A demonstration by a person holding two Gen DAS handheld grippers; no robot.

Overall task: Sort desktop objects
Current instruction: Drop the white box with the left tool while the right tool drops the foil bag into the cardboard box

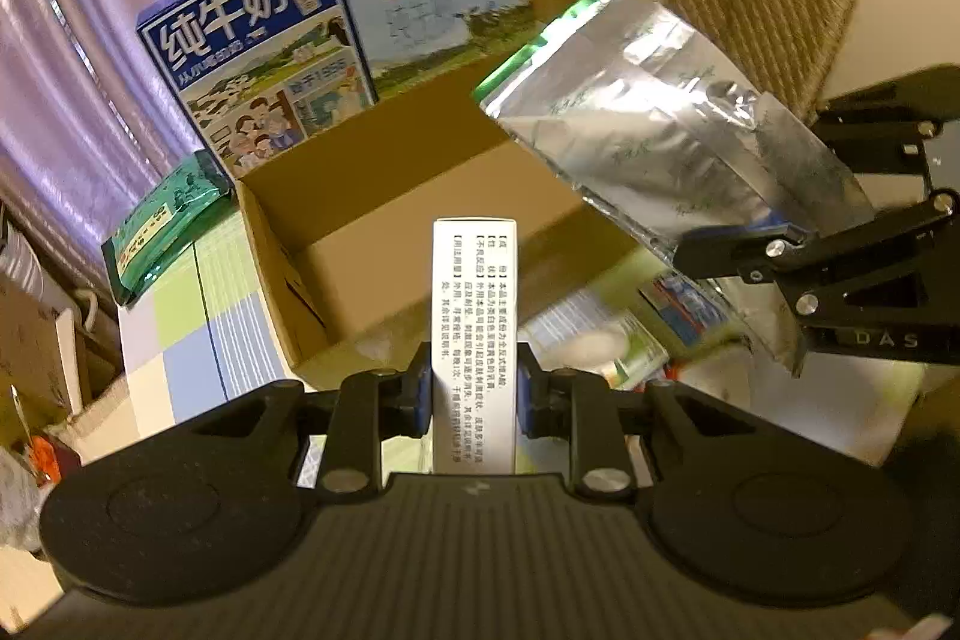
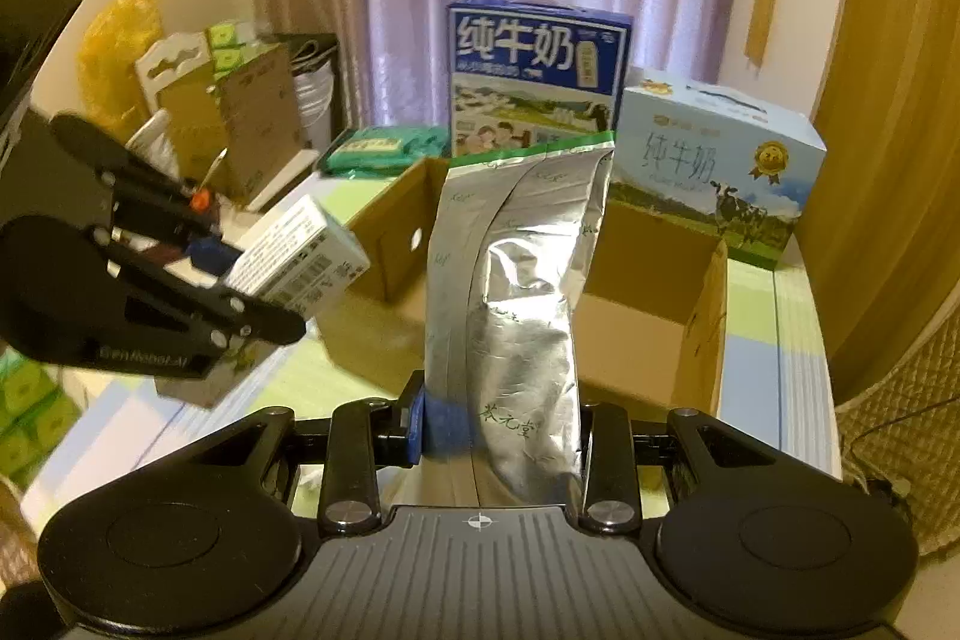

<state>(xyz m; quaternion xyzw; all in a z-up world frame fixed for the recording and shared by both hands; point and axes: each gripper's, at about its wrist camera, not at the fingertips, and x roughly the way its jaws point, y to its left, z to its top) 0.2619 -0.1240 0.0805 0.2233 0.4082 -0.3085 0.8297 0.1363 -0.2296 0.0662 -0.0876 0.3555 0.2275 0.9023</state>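
Both loaded! Left gripper (image 1: 474,394) clamps the white carton (image 1: 474,340), long axis pointing ahead at the open cardboard box (image 1: 384,220); right gripper (image 2: 501,430) pinches the foil pouch (image 2: 516,292) upright, box just beyond.

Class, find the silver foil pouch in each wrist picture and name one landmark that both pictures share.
Left wrist view: silver foil pouch at upper right, held by the right claw.
Right wrist view: pouch at centre, upright between the claw's fingers.
Shared landmark: dark blue milk carton behind the open cardboard box.

Black tongs (image 1: 474,394), blue pads, silver screws.
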